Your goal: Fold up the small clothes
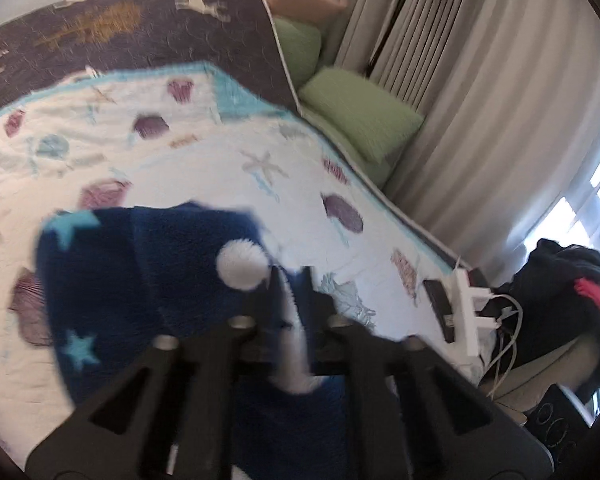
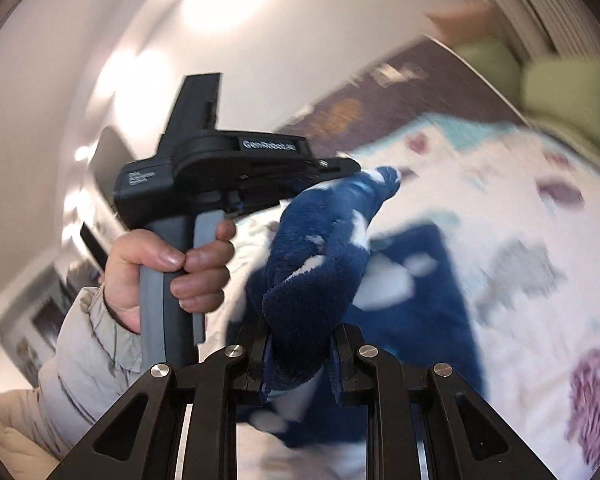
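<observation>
Both grippers, left [image 1: 290,276] and right [image 2: 298,356], clamped on one navy fleece garment [image 1: 140,272].

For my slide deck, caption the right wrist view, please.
Right hand-held gripper clamps a fuzzy navy garment with white patches above the seashell-print quilt; left hand-held gripper grips its far end.

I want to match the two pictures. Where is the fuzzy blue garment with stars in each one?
Left wrist view: the blue garment fills the lower left, lying over the white seashell quilt, an edge of it between the left gripper fingers.
Right wrist view: the garment hangs bunched in the centre, pinched by the right gripper.
Shared landmark: the green pillows beyond the quilt.
</observation>
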`<control>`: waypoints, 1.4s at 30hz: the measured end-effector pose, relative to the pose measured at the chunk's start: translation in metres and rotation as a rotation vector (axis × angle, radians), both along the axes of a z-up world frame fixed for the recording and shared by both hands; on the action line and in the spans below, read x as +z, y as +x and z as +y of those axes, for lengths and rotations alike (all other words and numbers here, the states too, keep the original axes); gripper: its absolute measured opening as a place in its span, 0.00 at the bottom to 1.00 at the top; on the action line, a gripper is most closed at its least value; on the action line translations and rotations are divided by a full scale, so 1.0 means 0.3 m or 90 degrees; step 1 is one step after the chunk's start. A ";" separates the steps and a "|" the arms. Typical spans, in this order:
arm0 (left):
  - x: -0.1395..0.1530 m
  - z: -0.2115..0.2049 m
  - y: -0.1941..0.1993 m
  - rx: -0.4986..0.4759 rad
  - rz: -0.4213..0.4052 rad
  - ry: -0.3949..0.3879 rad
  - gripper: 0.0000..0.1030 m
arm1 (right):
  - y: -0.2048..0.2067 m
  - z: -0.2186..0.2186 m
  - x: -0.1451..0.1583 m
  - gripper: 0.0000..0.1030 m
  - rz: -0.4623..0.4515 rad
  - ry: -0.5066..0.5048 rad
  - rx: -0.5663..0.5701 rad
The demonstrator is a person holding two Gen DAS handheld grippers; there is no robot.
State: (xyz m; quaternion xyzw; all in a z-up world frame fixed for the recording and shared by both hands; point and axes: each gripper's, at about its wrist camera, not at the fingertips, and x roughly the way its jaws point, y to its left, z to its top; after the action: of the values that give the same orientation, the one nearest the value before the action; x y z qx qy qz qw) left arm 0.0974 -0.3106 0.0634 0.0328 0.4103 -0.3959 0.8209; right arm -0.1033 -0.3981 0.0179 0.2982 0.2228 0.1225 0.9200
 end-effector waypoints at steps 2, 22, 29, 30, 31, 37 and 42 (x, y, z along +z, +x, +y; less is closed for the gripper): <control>-0.096 -0.064 0.013 -0.009 0.042 0.028 0.06 | 0.010 -0.057 -0.079 0.20 0.048 0.022 -0.017; 0.080 0.169 -0.155 -0.016 -0.180 0.065 0.54 | -0.085 -0.108 -0.107 0.18 0.018 0.060 -0.048; -0.124 0.167 -0.111 -0.001 -0.178 0.168 0.55 | -0.068 -0.124 -0.201 0.23 0.144 0.031 -0.027; -0.160 0.154 -0.116 0.005 -0.202 0.183 0.55 | -0.075 -0.135 -0.217 0.25 0.151 0.054 -0.020; -0.190 0.142 -0.123 0.015 -0.229 0.197 0.55 | -0.084 -0.148 -0.216 0.28 0.149 0.068 -0.020; -0.198 0.134 -0.095 0.027 -0.211 0.192 0.53 | -0.158 -0.216 -0.031 0.35 0.084 -0.034 -0.147; -0.218 0.141 -0.044 0.028 -0.181 0.177 0.54 | -0.061 -0.109 0.056 0.14 0.031 -0.063 -0.037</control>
State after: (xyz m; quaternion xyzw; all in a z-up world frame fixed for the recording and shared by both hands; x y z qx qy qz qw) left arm 0.0842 -0.2684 -0.0019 0.1924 0.3414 -0.3086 0.8667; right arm -0.1215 -0.4308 0.0346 0.2615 0.2423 0.0771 0.9311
